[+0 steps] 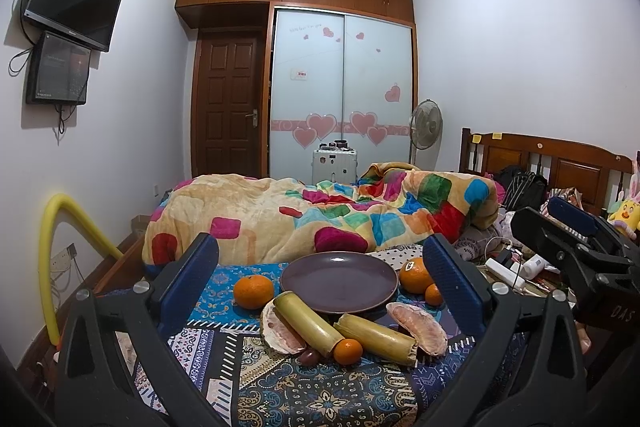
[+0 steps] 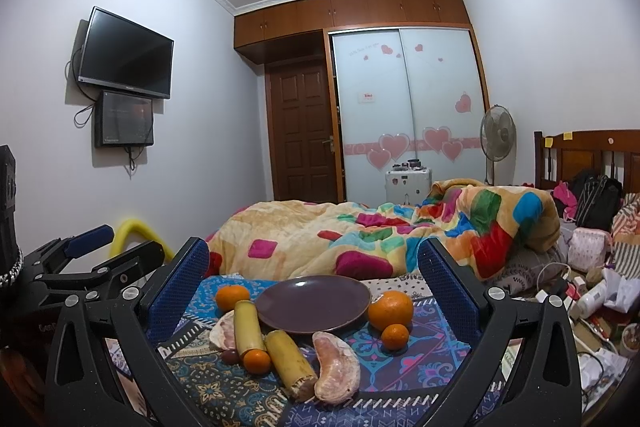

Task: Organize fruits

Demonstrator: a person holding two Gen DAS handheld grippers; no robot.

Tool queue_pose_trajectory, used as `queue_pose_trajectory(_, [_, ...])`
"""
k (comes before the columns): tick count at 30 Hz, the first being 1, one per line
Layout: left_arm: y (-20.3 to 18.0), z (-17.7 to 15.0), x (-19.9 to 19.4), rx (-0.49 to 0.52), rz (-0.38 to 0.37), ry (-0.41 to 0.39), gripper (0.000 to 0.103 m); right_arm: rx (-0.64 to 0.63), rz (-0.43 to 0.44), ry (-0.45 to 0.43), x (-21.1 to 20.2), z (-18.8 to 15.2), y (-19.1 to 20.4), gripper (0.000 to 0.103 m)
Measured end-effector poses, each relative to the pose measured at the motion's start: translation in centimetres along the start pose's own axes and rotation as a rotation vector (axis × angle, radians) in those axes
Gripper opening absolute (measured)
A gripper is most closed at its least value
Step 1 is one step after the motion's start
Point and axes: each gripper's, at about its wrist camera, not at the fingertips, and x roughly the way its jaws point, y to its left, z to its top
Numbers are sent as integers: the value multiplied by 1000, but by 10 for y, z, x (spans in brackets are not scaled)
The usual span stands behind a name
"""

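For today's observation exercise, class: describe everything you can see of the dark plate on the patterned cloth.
The plate is round, shallow and dark purple-brown, with a smooth glazed sheen like ceramic and a low raised rim. It lies flat and empty on the patterned cloth, in front of the colourful blanket. Fruit rings its near side: oranges to either side, a sugarcane piece whose end overlaps its front edge in the left wrist view. No gripper touches it.

A dark purple plate sits on a patchwork cloth of blue, navy and cream paisley prints. Oranges are bright orange, sugarcane pieces yellow-green, pomelo segments pale pink. Gripper pads are blue, textured.
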Motion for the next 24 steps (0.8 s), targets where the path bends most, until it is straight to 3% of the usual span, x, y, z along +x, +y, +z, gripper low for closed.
queue_pose_trajectory(24, [2,-1,2,3,0,4,103,9,0,8,1,-1,-5,103])
